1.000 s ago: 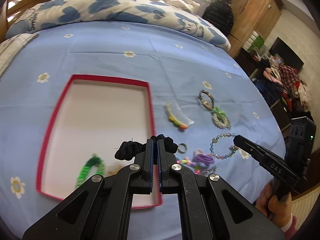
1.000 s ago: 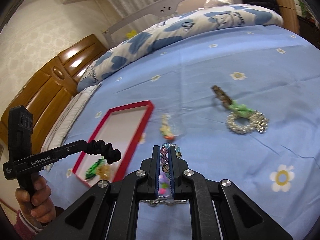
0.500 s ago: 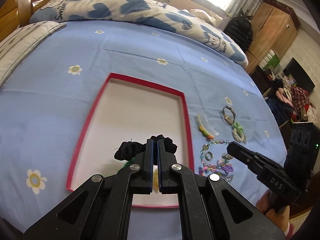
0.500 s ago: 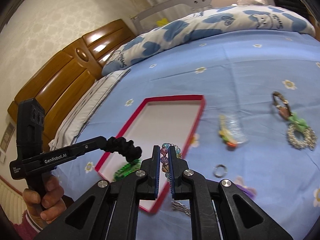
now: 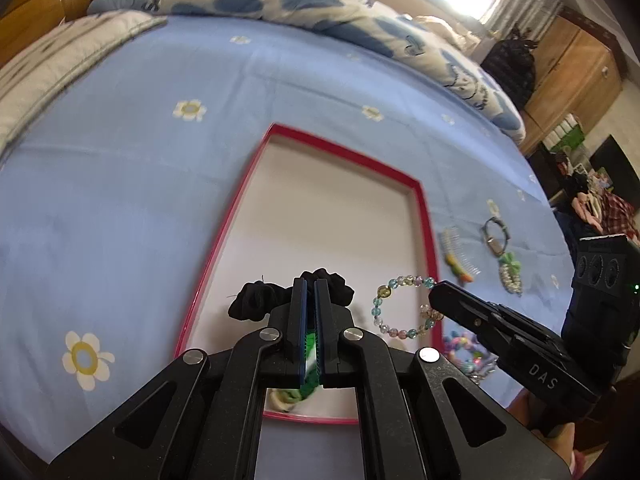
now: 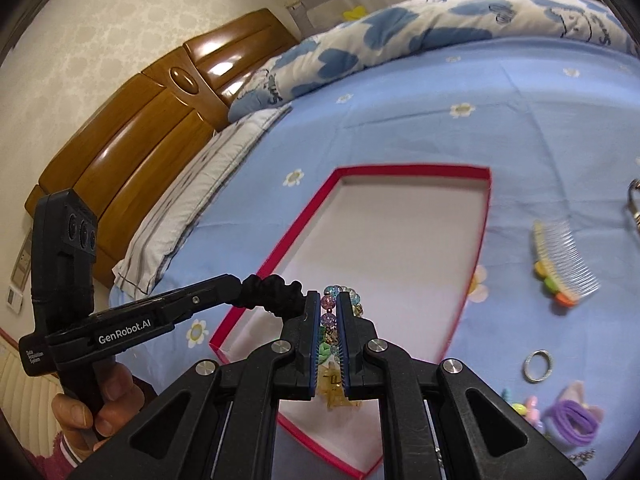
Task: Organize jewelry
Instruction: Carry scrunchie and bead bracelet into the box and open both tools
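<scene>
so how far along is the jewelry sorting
Done: a green piece already lies in the red tray. In hand: the left gripper holds a black scrunchie, the right gripper a beaded bracelet, both over the tray. Left on the bed: comb, ring, purple hair ties, watch.

A wooden headboard fills the upper left of the right wrist view. A blue-patterned quilt lies along the top. A wooden wardrobe stands upper right in the left wrist view.
</scene>
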Tool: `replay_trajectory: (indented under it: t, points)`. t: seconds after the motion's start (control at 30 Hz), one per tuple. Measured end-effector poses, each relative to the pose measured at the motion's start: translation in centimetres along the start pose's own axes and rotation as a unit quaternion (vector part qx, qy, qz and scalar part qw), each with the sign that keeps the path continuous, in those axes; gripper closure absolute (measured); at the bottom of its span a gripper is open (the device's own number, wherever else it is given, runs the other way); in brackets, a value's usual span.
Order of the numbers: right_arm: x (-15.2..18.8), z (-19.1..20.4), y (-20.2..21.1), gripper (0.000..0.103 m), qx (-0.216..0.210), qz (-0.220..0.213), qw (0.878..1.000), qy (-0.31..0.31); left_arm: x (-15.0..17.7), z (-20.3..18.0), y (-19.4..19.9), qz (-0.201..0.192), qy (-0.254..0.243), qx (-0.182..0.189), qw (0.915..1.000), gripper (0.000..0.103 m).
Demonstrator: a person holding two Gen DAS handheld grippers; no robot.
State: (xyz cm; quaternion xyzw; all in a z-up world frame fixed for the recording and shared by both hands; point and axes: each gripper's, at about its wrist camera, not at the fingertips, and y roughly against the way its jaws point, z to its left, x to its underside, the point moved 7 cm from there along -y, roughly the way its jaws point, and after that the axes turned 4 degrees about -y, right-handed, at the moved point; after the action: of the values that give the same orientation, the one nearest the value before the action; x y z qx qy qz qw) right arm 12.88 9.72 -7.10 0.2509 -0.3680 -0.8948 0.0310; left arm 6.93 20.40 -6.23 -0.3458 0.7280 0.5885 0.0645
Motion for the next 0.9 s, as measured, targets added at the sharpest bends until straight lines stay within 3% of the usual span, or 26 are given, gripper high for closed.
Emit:
replay_trajectory:
  t: [0.5, 0.9]
  points:
    - [0.9, -3.4, -3.8, 0.096, 0.042, 0.042, 0.998, -0.011, 1.0, 2.5, -3.6, 0.037, 0.023, -0.027, 0.9987, 0.101]
    - [1.5, -3.8, -4.2, 0.09, 0.058, 0.054, 0.997, -0.002, 2.0, 2.2, -3.6, 0.049, 0.01, -0.03, 0.9983, 0.097]
